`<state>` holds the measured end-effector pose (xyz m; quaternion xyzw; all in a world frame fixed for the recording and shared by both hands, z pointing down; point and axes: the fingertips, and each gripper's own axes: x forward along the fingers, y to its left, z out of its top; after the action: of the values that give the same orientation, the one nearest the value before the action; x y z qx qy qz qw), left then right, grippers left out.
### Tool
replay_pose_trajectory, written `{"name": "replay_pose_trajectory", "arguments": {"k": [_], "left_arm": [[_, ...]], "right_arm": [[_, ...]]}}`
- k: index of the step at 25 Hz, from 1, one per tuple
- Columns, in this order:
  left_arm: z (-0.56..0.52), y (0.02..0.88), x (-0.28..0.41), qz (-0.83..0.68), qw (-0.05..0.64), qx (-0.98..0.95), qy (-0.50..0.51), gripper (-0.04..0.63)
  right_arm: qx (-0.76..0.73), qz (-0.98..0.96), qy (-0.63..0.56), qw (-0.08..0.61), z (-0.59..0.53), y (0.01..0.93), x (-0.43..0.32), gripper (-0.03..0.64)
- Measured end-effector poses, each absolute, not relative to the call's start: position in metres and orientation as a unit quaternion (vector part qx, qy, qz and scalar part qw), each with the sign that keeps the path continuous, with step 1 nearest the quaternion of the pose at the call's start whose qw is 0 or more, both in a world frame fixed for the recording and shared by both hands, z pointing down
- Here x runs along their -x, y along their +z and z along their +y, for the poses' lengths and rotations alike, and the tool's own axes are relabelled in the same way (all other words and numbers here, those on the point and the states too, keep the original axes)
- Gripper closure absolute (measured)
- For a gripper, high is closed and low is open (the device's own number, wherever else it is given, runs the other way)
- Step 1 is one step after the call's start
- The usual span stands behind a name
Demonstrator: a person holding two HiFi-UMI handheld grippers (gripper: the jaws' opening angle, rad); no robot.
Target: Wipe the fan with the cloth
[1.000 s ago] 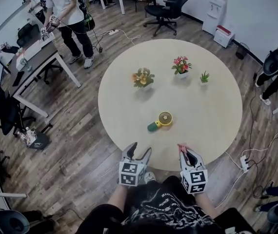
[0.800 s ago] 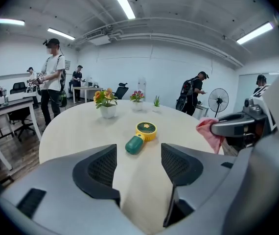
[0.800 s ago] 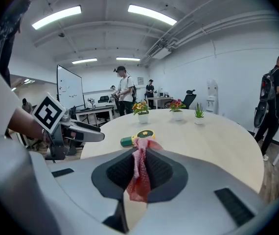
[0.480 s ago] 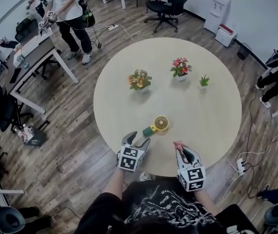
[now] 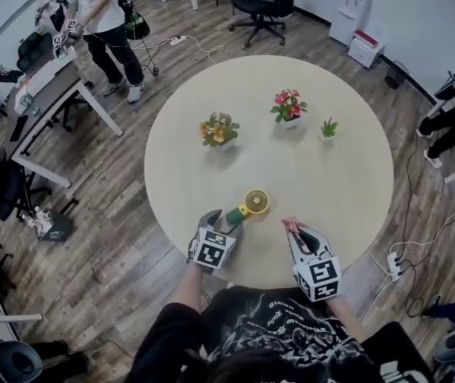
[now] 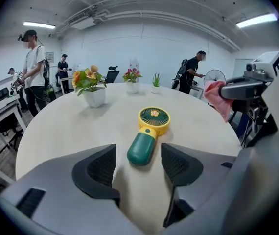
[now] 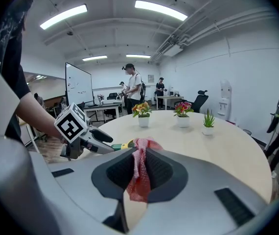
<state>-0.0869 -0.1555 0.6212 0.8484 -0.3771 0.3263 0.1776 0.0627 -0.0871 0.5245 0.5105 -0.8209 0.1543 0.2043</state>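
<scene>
A small hand fan (image 5: 250,203) with a yellow round head and a green handle (image 6: 142,148) lies flat on the round beige table (image 5: 331,182), near its front edge. My left gripper (image 5: 222,217) is open, its jaws on either side of the handle's end without touching it. In the left gripper view the fan (image 6: 149,134) lies just ahead of the jaws. My right gripper (image 5: 291,227) is shut on a red cloth (image 7: 139,173), a little right of the fan and over the table's front edge. The cloth (image 6: 218,98) hangs from its jaws.
Three small potted plants stand further back on the table: orange flowers (image 5: 218,129), pink flowers (image 5: 286,106) and a green succulent (image 5: 328,127). A person (image 5: 104,14) stands by desks at the far left. An office chair (image 5: 263,2) is beyond the table.
Both grippers have moved forward over the table's front edge. The left one has come up to the fan's handle; the right still holds the cloth.
</scene>
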Motion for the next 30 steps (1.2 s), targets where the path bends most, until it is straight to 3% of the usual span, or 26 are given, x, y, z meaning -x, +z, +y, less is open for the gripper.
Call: {"name": "replay_pose_trajectory", "arguments": {"k": [6,10,15,24,30], "left_arm": [[-0.160,0.645,0.081,-0.332,0.175,-0.849,0.373,0.305],[-0.167,0.650,0.077,-0.337,0.185,-0.848,0.365,0.371],[-0.167,0.648,0.075,-0.328,0.186,-0.842,0.385,0.394],[-0.133,0.647,0.057,-0.325,0.200,-0.847,0.370,0.407],[-0.113,0.649,0.048,-0.321,0.194,-0.850,0.370,0.410]], "right_arm": [[-0.507,-0.822,0.152,0.209,-0.095,0.527,-0.071,0.560],[-0.504,-0.823,0.159,0.207,-0.100,0.527,-0.077,0.560],[-0.487,-0.830,0.175,0.209,-0.105,0.534,-0.075,0.560],[-0.349,-0.889,0.236,0.180,-0.109,0.532,-0.015,0.561],[-0.218,-0.902,0.282,0.242,-0.107,0.559,0.044,0.565]]}}
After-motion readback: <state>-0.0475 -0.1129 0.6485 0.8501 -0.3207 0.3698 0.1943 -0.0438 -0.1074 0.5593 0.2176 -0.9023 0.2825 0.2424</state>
